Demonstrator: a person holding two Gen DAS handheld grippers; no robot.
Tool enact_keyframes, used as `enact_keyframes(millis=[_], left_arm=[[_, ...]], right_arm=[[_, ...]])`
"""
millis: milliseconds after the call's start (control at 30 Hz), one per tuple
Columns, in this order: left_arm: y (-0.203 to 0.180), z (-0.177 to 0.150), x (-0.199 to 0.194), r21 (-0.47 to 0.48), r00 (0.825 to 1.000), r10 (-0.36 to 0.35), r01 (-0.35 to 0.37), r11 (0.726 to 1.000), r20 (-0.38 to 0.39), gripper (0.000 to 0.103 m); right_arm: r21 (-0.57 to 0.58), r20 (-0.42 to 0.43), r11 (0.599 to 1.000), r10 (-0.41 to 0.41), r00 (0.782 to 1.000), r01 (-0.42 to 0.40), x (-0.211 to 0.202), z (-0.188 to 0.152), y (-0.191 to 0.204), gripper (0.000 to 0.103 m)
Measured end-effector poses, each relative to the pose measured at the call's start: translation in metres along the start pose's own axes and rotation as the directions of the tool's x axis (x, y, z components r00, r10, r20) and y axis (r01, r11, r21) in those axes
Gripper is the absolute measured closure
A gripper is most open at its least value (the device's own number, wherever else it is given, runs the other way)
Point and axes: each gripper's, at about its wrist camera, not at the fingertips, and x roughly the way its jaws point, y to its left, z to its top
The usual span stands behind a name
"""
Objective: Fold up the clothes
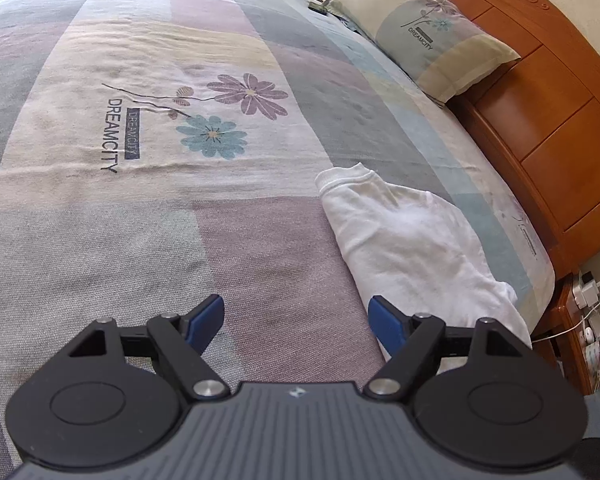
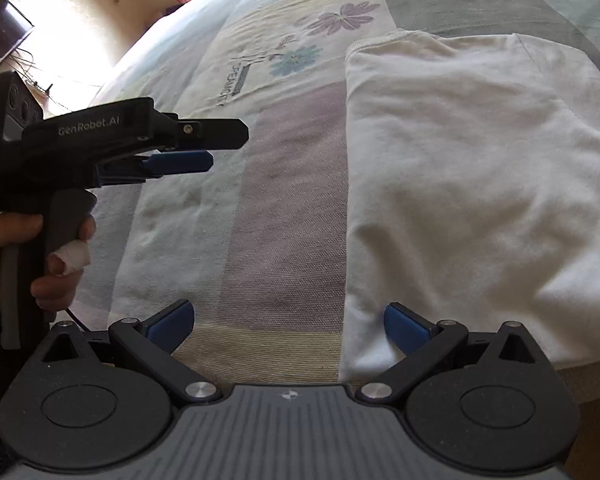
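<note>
Grippers hovering above a folded white shirt (image 2: 472,168) on a patchwork bed (image 1: 140,240).
Left gripper (image 1: 296,320) and right gripper (image 2: 288,322) are both hanging spread wide, gripping nothing.

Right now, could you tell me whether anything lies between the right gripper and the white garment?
Nothing visible does. The open right gripper hovers at the white garment's near edge, with only bedspread alongside.

The left black two-finger claw with blue pads (image 1: 296,320) is spread wide, holding nothing. The right black claw with blue pads (image 2: 289,322) is likewise spread wide and empty. From the right wrist view, the left claw sits level to its left, gripped by a hand (image 2: 40,256) with one bandaged finger.
</note>
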Motion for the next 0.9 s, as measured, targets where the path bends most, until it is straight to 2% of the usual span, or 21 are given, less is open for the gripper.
enact_keyframes(millis=[100, 200, 267, 300, 367, 433, 500, 600, 667, 767, 833, 900], left_arm=[[0.000, 0.004, 0.007, -0.010, 0.999, -0.037, 0.037, 0.999, -0.008, 0.024], [-0.009, 0.010, 0.017, -0.005, 0.998, -0.059, 0.059, 0.998, -0.016, 0.024], [-0.022, 0.012, 0.022, 0.019, 0.997, -0.077, 0.077, 0.997, -0.008, 0.024], [-0.028, 0.012, 0.023, 0.026, 0.995, -0.101, 0.101, 0.995, -0.003, 0.024], [-0.040, 0.014, 0.026, 0.039, 0.989, -0.149, 0.148, 0.988, 0.006, 0.024], [-0.051, 0.018, 0.033, 0.038, 0.984, -0.176, 0.176, 0.984, 0.004, 0.024], [-0.066, 0.024, 0.038, 0.057, 0.986, -0.168, 0.167, 0.984, 0.005, 0.024], [-0.088, 0.033, 0.047, 0.082, 0.989, -0.148, 0.146, 0.986, 0.025, 0.022], [-0.104, 0.040, 0.056, 0.075, 0.990, -0.138, 0.135, 0.988, 0.033, 0.022], [-0.123, 0.050, 0.069, 0.087, 0.995, -0.094, 0.091, 0.992, 0.033, 0.022], [-0.135, 0.056, 0.074, 0.105, 0.997, -0.066, 0.063, 0.993, 0.027, 0.022], [-0.141, 0.060, 0.080, 0.109, 0.998, -0.054, 0.052, 0.993, 0.011, 0.022]], right_arm=[[-0.012, 0.096, 1.000, -0.019, 0.995, 0.021, -0.030, 0.002, -0.003, 0.000], [0.062, 0.257, 0.995, -0.098, 0.961, 0.084, -0.062, 0.014, -0.026, 0.000], [0.146, 0.315, 0.986, -0.126, 0.941, 0.084, -0.068, 0.019, -0.049, 0.000], [0.175, 0.320, 0.980, -0.145, 0.936, 0.092, -0.065, 0.020, -0.061, 0.000], [0.223, 0.285, 0.959, -0.235, 0.929, 0.174, -0.058, 0.016, -0.084, 0.000], [0.258, 0.214, 0.943, -0.268, 0.940, 0.210, -0.049, 0.008, -0.107, 0.000], [0.303, 0.194, 0.939, -0.227, 0.955, 0.161, -0.047, -0.006, -0.128, 0.000], [0.281, 0.187, 0.956, -0.138, 0.973, 0.082, -0.061, -0.004, -0.135, 0.000], [0.206, 0.220, 0.977, -0.095, 0.971, 0.049, -0.075, 0.008, -0.130, 0.000], [0.024, 0.278, 1.000, -0.014, 0.961, 0.008, -0.096, 0.034, -0.118, 0.000], [-0.077, 0.284, 0.997, 0.049, 0.957, -0.028, -0.094, 0.050, -0.116, 0.000], [-0.102, 0.236, 0.994, 0.068, 0.969, -0.044, -0.078, 0.060, -0.123, 0.000]])
